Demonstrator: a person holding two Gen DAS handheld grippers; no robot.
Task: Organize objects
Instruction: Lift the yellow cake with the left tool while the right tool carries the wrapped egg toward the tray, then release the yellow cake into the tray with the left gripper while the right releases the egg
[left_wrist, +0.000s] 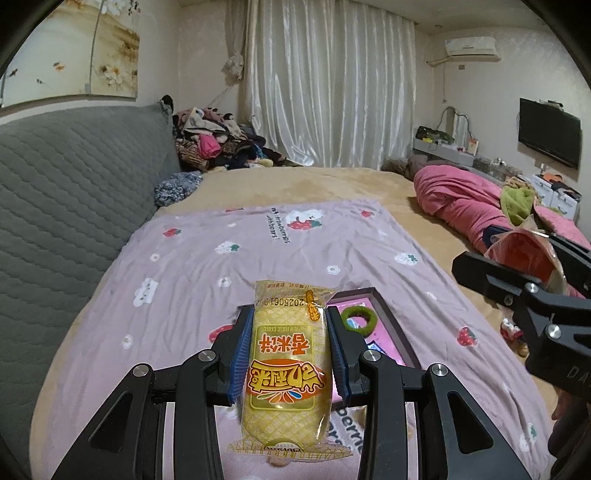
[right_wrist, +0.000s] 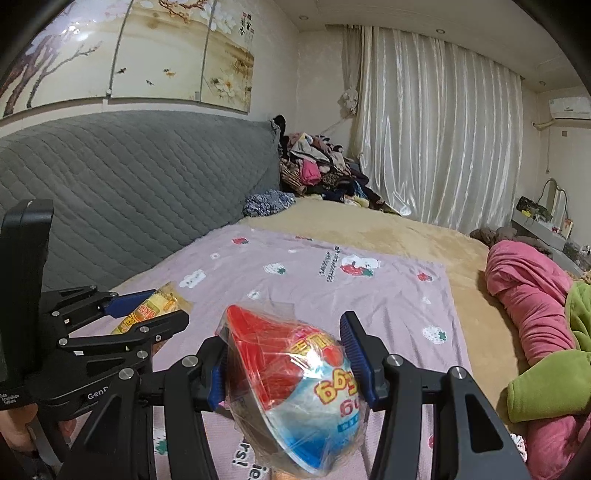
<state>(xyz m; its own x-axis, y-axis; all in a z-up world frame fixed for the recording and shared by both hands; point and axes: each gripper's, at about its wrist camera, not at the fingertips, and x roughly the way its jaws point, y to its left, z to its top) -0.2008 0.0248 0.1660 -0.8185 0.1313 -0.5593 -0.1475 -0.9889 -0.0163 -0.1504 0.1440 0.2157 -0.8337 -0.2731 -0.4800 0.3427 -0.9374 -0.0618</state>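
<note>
Soft, even indoor light; glare on the white curtain (left_wrist: 328, 85); fisheye bending and dark vignetting at corners.

a count of what is on and over the bed

two grippers: the left gripper (left_wrist: 290, 354) and the right gripper (right_wrist: 291, 363). two wrapped snacks: one yellow rice cake packet (left_wrist: 286, 373) and one red-and-blue wrapped snack (right_wrist: 295, 391). one dark-rimmed box (left_wrist: 391, 325) with one green ring (left_wrist: 360, 319) inside. one lilac strawberry-print sheet (left_wrist: 184, 280), one rolled pink quilt (left_wrist: 458, 199), one green blanket (right_wrist: 554, 384). one pile of clothes (left_wrist: 218, 144), one television (left_wrist: 548, 134), one air conditioner (left_wrist: 471, 48).
</note>
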